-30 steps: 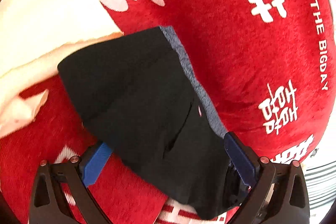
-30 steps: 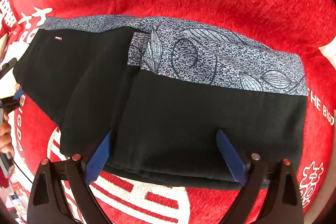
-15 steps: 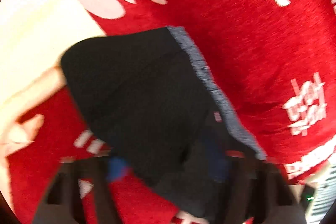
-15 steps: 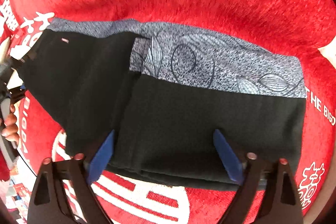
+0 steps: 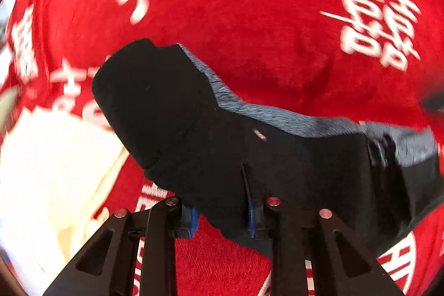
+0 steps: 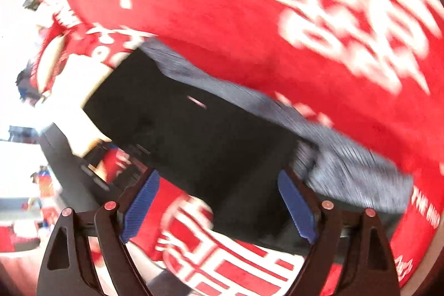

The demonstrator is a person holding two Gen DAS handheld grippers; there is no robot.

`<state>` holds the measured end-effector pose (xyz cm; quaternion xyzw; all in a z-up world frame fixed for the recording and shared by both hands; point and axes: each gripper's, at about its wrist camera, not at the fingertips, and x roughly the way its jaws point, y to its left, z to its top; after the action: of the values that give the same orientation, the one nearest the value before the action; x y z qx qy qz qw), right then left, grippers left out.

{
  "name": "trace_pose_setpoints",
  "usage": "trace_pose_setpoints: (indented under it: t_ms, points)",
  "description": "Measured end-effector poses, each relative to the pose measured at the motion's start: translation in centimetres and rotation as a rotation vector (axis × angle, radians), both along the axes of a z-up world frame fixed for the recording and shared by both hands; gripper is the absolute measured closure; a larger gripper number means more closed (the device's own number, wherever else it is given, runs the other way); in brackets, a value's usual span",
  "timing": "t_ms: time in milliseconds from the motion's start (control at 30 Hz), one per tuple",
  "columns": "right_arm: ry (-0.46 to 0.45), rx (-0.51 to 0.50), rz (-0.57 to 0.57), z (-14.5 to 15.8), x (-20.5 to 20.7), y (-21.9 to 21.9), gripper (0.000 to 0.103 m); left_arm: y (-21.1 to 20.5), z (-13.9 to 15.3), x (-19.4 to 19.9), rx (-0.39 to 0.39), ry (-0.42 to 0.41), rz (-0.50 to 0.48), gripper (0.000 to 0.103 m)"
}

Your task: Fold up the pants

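Pants [image 5: 211,135] pinched in closing, downward-tilted left gripper [image 5: 222,218]; right gripper [image 6: 219,207] wide apart, empty, angled steeply down.

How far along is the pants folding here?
Done: the black pants lie in a compact stack on the red cloth, grey patterned band along one edge. In hand: the left gripper is closing on the near edge. The right gripper is open, holding nothing. Left: likely one more fold.
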<state>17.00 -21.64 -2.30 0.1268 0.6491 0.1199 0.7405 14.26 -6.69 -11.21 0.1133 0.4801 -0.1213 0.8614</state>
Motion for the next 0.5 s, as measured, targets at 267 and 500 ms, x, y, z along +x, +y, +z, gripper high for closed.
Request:
trace_pose_setpoints:
  t_ms: [267,500]
  points:
    - [0.168,0.041,0.234,-0.6,8.3,9.6,0.004,-3.2,0.7,-0.9,0.093,-0.069,-0.104,0.076]
    - [0.346,-0.04,0.328,-5.5,9.9,12.3,0.006,-4.3,1.1,-1.8,0.125,-0.112,-0.155,0.076]
